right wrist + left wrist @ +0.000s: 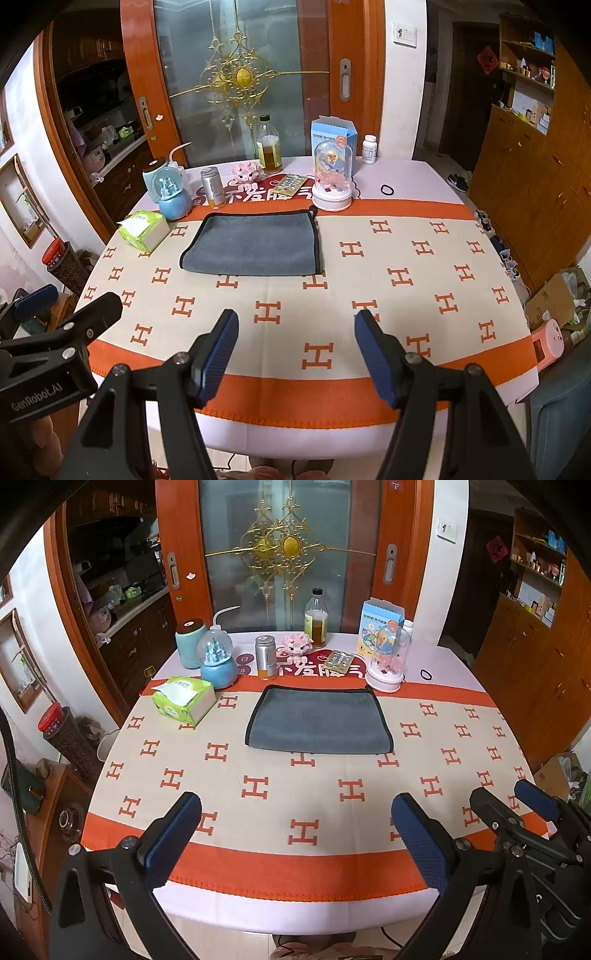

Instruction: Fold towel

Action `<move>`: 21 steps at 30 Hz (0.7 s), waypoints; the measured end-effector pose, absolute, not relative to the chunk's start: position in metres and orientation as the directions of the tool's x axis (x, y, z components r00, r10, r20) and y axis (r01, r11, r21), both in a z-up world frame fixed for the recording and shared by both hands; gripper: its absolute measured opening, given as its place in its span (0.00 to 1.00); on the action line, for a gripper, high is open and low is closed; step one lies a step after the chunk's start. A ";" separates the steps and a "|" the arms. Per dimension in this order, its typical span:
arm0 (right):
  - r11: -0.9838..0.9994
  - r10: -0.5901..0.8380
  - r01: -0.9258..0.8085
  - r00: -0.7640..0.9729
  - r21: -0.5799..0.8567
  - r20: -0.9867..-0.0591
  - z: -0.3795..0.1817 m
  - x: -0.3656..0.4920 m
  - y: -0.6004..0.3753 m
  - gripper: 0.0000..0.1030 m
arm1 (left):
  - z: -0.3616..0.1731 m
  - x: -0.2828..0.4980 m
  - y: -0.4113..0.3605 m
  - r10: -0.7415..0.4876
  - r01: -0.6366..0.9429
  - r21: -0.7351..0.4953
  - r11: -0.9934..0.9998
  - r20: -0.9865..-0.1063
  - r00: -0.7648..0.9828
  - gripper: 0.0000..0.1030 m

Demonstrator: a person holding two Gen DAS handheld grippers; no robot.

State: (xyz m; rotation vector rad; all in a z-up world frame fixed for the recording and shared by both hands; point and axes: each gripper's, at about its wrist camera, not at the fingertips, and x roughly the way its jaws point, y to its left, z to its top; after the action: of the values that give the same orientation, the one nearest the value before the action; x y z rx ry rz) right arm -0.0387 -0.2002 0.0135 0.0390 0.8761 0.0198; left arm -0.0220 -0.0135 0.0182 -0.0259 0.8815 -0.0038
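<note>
A grey towel [318, 720] with black trim lies flat on the table, folded into a rectangle with its fold edge toward me; it also shows in the right wrist view [255, 245]. My left gripper [295, 836] is open and empty above the table's near edge, well short of the towel. My right gripper [297, 356] is open and empty, also near the front edge. The right gripper shows at the right of the left wrist view [517, 805]. The left gripper shows at the left of the right wrist view [55, 306].
The tablecloth [258, 786] is beige with orange H marks. Behind the towel stand a tissue box [183, 700], a blue snow globe [218, 661], a silver can [266, 657], a glass bottle [316, 618], a domed toy [386, 661] and a pill blister [338, 661]. A hair tie [426, 674] lies far right.
</note>
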 end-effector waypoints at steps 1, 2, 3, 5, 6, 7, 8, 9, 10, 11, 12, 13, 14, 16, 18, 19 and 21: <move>0.999 0.035 -0.003 0.640 0.043 -0.768 0.014 -0.038 -0.200 0.64 | 0.018 -0.022 -0.014 -0.014 -0.007 -0.024 1.000 -0.771 0.636 0.99; 0.999 0.034 -0.004 0.639 0.042 -0.768 0.014 -0.038 -0.200 0.64 | 0.018 -0.022 -0.014 -0.014 -0.008 -0.024 1.000 -0.772 0.636 0.99; 0.999 0.035 -0.004 0.640 0.042 -0.768 0.014 -0.038 -0.201 0.64 | 0.018 -0.022 -0.014 -0.013 -0.008 -0.023 1.000 -0.772 0.636 0.99; 0.999 0.035 -0.004 0.641 0.042 -0.767 0.014 -0.038 -0.201 0.64 | 0.018 -0.022 -0.014 -0.013 -0.009 -0.024 1.000 -0.772 0.636 0.99; 0.999 0.036 -0.004 0.641 0.043 -0.767 0.014 -0.038 -0.201 0.64 | 0.018 -0.022 -0.015 -0.012 -0.009 -0.023 1.000 -0.772 0.636 0.99; 0.999 0.036 -0.004 0.640 0.043 -0.768 0.014 -0.038 -0.200 0.64 | 0.018 -0.022 -0.015 -0.011 -0.009 -0.022 1.000 -0.772 0.635 0.99; 0.999 0.036 -0.004 0.639 0.043 -0.768 0.014 -0.038 -0.201 0.64 | 0.018 -0.022 -0.015 -0.012 -0.010 -0.024 1.000 -0.772 0.636 0.99; 0.999 0.035 -0.003 0.639 0.043 -0.769 0.014 -0.038 -0.201 0.64 | 0.018 -0.022 -0.015 -0.013 -0.009 -0.024 1.000 -0.772 0.635 0.99; 0.999 0.036 -0.003 0.639 0.043 -0.768 0.014 -0.038 -0.201 0.64 | 0.018 -0.022 -0.015 -0.013 -0.008 -0.023 1.000 -0.772 0.635 0.99; 0.999 0.036 -0.003 0.639 0.043 -0.768 0.014 -0.038 -0.201 0.64 | 0.018 -0.022 -0.016 -0.013 -0.007 -0.023 1.000 -0.772 0.635 0.99; 0.999 0.035 -0.004 0.639 0.042 -0.768 0.014 -0.038 -0.201 0.64 | 0.018 -0.022 -0.016 -0.013 -0.007 -0.023 1.000 -0.773 0.634 0.99; 0.999 0.035 -0.003 0.639 0.042 -0.768 0.014 -0.038 -0.201 0.64 | 0.018 -0.022 -0.016 -0.013 -0.007 -0.022 1.000 -0.774 0.633 0.99; 0.999 0.035 -0.004 0.638 0.043 -0.769 0.014 -0.038 -0.201 0.64 | 0.017 -0.022 -0.016 -0.014 -0.005 -0.022 1.000 -0.775 0.632 0.99; 0.999 0.034 -0.003 0.639 0.042 -0.769 0.014 -0.039 -0.201 0.64 | 0.016 -0.022 -0.016 -0.016 -0.001 -0.021 1.000 -0.777 0.629 0.99; 0.999 0.035 -0.004 0.640 0.042 -0.767 0.014 -0.038 -0.200 0.64 | 0.016 -0.022 -0.015 -0.016 0.001 -0.020 1.000 -0.777 0.629 0.99; 0.999 0.034 -0.004 0.640 0.042 -0.768 0.015 -0.038 -0.201 0.64 | 0.016 -0.022 -0.015 -0.016 0.001 -0.020 1.000 -0.777 0.629 0.99; 0.999 0.033 -0.002 0.640 0.041 -0.767 0.013 -0.038 -0.203 0.64 | 0.015 -0.021 -0.015 -0.016 0.002 -0.018 1.000 -0.776 0.630 0.99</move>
State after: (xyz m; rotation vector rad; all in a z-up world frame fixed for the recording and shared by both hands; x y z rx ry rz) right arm -0.0378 -0.2028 0.0126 0.0380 0.8757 0.0196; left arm -0.0214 -0.0149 0.0153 -0.0161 0.8893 -0.0105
